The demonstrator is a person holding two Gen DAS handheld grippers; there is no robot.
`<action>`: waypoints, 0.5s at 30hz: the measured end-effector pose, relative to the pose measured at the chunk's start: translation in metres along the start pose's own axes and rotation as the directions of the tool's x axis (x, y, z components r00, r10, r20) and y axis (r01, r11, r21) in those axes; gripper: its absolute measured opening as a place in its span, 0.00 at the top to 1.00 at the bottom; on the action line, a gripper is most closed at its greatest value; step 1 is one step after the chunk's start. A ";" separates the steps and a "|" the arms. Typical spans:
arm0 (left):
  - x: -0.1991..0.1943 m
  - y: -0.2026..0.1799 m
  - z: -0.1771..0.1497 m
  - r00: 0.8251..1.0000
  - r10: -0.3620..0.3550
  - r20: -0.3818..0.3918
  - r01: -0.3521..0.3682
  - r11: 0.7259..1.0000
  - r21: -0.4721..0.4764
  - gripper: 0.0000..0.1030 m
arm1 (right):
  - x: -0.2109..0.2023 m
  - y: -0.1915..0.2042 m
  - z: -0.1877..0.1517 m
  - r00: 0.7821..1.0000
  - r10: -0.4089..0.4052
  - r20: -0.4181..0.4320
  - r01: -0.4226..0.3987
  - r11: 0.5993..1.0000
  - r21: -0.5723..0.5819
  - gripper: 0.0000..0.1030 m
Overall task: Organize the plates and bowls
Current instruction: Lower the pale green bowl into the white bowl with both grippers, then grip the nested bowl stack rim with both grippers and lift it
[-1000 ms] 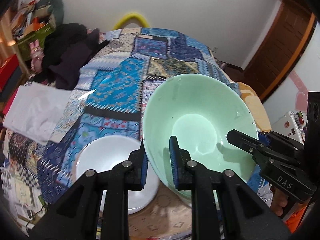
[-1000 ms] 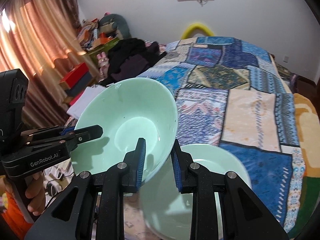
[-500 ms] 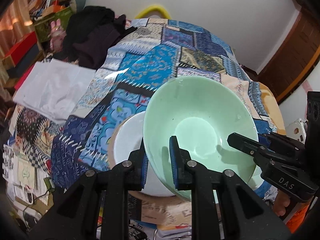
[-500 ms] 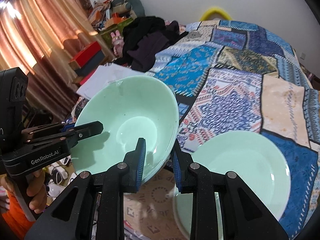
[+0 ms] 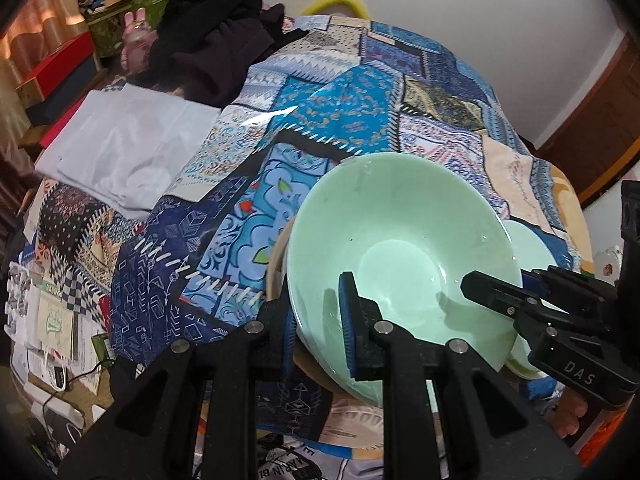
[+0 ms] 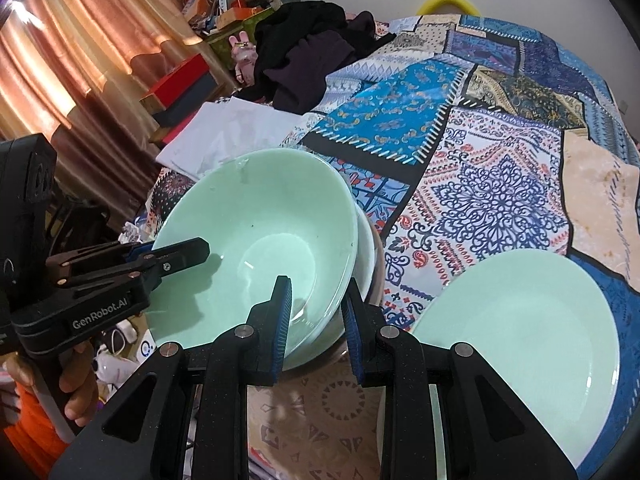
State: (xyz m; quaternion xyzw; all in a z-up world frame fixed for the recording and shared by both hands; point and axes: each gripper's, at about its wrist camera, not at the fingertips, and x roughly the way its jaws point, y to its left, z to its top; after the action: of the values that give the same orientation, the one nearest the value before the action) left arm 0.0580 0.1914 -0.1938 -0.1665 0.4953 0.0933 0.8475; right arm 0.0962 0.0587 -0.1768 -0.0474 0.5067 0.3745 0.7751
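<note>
Green bowl (image 5: 400, 240) pinched by both tools (opposite rims); white plate (image 6: 366, 248) underneath.

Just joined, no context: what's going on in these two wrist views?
A person holds one mint green bowl with both handheld grippers. The left gripper and the right gripper each have their jaws shut on opposite sides of its rim. The bowl sits tilted just over a white dish on the patchwork bedspread. A mint green plate lies beside it.
</note>
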 end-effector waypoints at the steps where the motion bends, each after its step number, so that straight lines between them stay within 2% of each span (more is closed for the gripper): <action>1: 0.002 0.001 -0.001 1.000 0.005 -0.002 -0.005 1.000 -0.003 0.81 | 0.001 0.000 0.000 1.000 0.003 -0.002 -0.003 1.000 0.001 0.78; 10: 0.007 0.010 -0.002 1.000 -0.011 -0.010 0.011 0.999 -0.036 0.81 | 0.002 0.000 -0.001 1.000 0.020 -0.010 -0.020 1.000 0.001 0.76; 15: 0.006 0.010 -0.001 1.000 -0.011 -0.012 0.010 0.999 -0.039 0.81 | -0.004 -0.002 0.000 1.000 0.004 0.012 -0.004 1.000 -0.003 0.75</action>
State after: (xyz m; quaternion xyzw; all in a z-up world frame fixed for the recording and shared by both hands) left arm 0.0567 0.1999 -0.2015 -0.1863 0.4976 0.0975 0.8416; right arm 0.0963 0.0552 -0.1742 -0.0454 0.5018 0.3769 0.7772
